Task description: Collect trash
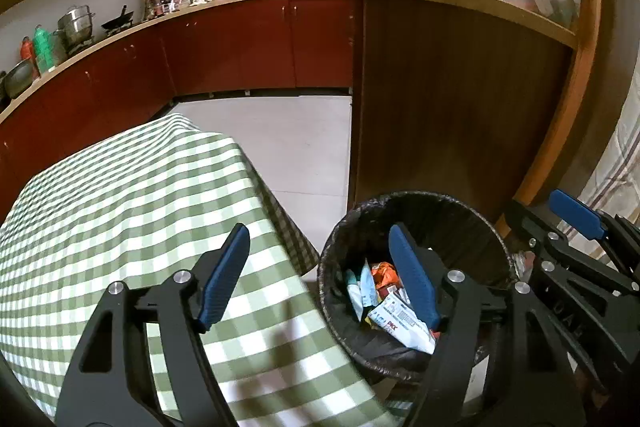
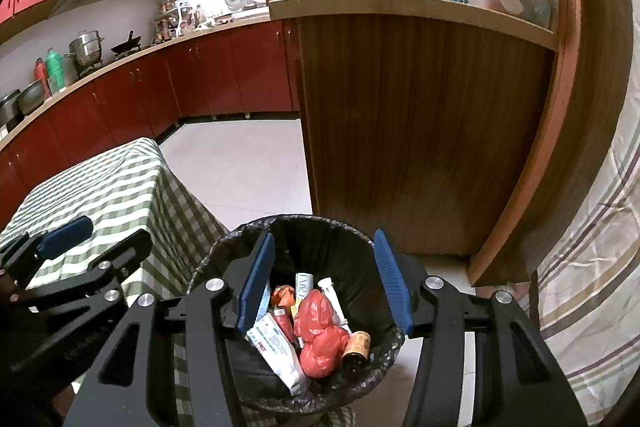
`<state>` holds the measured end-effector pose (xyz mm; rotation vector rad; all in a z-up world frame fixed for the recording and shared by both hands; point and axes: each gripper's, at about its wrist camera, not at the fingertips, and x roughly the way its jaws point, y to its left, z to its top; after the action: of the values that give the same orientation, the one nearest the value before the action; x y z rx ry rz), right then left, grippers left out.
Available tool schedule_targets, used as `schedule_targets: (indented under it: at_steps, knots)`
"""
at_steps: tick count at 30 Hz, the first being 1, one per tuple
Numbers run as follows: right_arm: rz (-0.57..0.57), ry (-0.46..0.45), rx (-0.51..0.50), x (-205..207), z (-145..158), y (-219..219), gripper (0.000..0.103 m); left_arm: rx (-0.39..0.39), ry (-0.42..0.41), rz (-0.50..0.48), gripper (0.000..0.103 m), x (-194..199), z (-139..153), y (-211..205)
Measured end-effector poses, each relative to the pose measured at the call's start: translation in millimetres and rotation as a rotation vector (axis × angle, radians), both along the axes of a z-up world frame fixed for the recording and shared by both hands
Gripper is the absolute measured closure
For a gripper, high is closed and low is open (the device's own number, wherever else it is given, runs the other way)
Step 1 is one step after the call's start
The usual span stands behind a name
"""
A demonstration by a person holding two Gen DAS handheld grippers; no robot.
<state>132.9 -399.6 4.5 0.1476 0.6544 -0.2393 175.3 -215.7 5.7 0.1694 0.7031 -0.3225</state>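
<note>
Trash (image 2: 316,327) lies inside the bin (image 2: 224,247); right claw (image 2: 324,283) hangs wide and empty above it, left claw (image 1: 320,279) wide over the bench (image 1: 120,187) edge, likely after dropping.

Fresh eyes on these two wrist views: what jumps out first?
The black-lined trash bin on the floor, directly under the open, empty right gripper, holds a red plastic bag, a white wrapper and a small brown bottle. Left of it stands a table under a green checked cloth, with the left gripper, jaws apart and empty, straddling the table edge and the bin.
</note>
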Motion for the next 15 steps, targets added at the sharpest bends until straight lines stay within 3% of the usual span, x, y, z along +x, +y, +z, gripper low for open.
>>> schedule_targets:
  at_steps: [6, 15]
  knots:
    - [0.006, -0.012, -0.012, -12.3, 8.6, 9.6, 0.047, -0.019, -0.008, 0.032, 0.025, -14.2, 10.0, 24.9]
    - [0.042, -0.018, -0.039, -33.7, 18.8, 33.1, 0.047, -0.028, -0.023, 0.052, 0.024, -42.2, 20.3, 53.3]
